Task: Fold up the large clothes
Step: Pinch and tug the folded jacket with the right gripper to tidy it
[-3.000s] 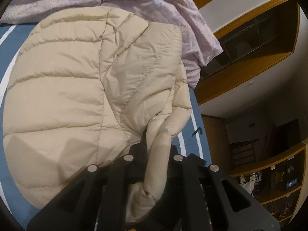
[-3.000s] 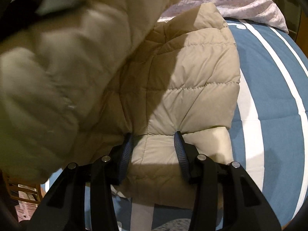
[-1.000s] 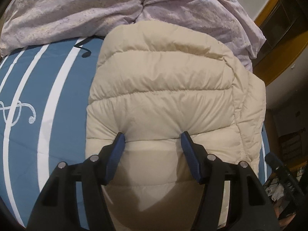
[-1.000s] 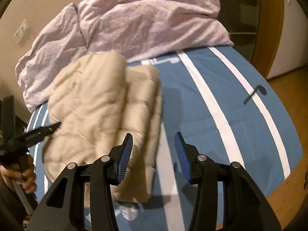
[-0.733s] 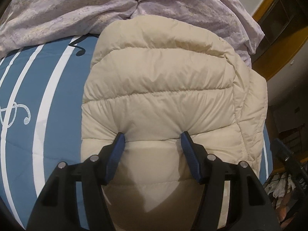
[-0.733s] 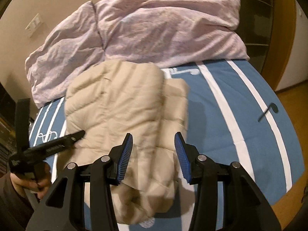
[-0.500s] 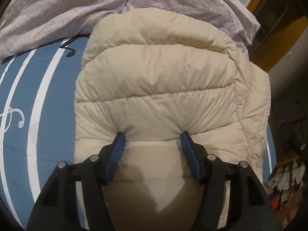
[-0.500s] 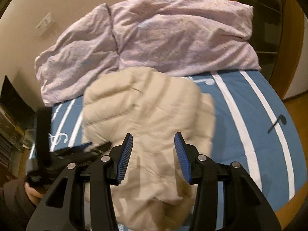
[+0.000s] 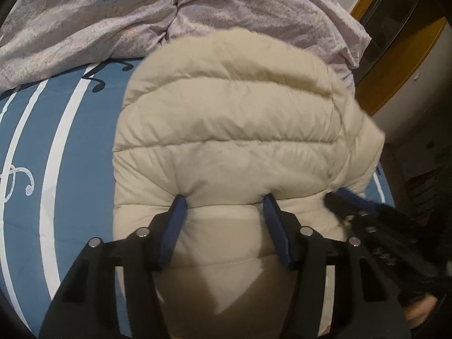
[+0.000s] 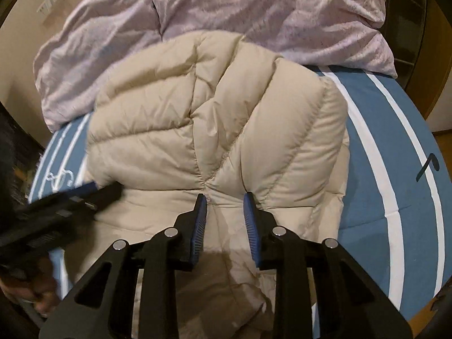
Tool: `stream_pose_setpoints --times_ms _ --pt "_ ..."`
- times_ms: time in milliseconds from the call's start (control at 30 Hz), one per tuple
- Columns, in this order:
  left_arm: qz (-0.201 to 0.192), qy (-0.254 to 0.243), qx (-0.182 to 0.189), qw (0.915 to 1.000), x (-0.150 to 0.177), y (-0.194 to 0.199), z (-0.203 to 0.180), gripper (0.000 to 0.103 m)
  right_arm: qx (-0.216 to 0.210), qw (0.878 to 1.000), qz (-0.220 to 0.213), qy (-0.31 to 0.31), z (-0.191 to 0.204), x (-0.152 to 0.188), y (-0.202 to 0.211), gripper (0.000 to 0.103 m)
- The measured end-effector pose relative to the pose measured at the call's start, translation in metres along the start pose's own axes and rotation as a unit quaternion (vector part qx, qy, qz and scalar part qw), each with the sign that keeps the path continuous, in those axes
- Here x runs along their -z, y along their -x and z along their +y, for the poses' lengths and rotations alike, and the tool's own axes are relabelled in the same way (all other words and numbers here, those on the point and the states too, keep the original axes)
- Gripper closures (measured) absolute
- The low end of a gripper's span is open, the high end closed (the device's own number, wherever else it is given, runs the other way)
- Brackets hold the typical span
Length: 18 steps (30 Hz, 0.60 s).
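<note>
folded jacket (image 9: 226,130) beneath left gripper (image 9: 224,206) (closing)

Cloth throughout, hard plastic and metal on the tongs

The quilted jacket (image 9: 226,130) is made of a smooth, faintly sheened beige cloth, puffed between stitched seams. The bed sheet (image 9: 70,141) is seen as flat matt blue cloth with white stripes, and the duvet (image 10: 268,14) as crumpled lilac cloth. The left tongs (image 9: 224,206) and right tongs (image 10: 224,200) are built of matt black plastic with ribbed blue pads and shiny metal pins.
</note>
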<state>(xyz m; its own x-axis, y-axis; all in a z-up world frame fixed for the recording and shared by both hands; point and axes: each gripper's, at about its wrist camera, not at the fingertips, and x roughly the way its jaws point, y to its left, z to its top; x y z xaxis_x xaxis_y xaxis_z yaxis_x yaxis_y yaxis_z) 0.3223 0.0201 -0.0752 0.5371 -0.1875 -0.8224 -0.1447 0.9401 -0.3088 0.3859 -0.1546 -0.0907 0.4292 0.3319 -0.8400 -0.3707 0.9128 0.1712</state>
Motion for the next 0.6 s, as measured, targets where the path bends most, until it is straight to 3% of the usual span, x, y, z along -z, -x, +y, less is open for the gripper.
stream_pose_setpoints --times_ms 167,333,600 --pt "-0.033 -0.004 0.003 0.9994 -0.013 0.019 0.000 0.049 0.003 1.000 0.007 -0.027 -0.011 0.006 -0.010 0.075" --pt "-0.077 -0.023 -0.030 0.9963 -0.034 0.029 -0.006 0.049 0.002 0.999 0.006 -0.039 -0.014 0.009 -0.013 0.074" --pt "-0.079 -0.036 -0.074 0.9934 -0.047 0.010 -0.002 0.048 0.004 0.999 0.003 -0.045 -0.012 0.009 -0.014 0.074"
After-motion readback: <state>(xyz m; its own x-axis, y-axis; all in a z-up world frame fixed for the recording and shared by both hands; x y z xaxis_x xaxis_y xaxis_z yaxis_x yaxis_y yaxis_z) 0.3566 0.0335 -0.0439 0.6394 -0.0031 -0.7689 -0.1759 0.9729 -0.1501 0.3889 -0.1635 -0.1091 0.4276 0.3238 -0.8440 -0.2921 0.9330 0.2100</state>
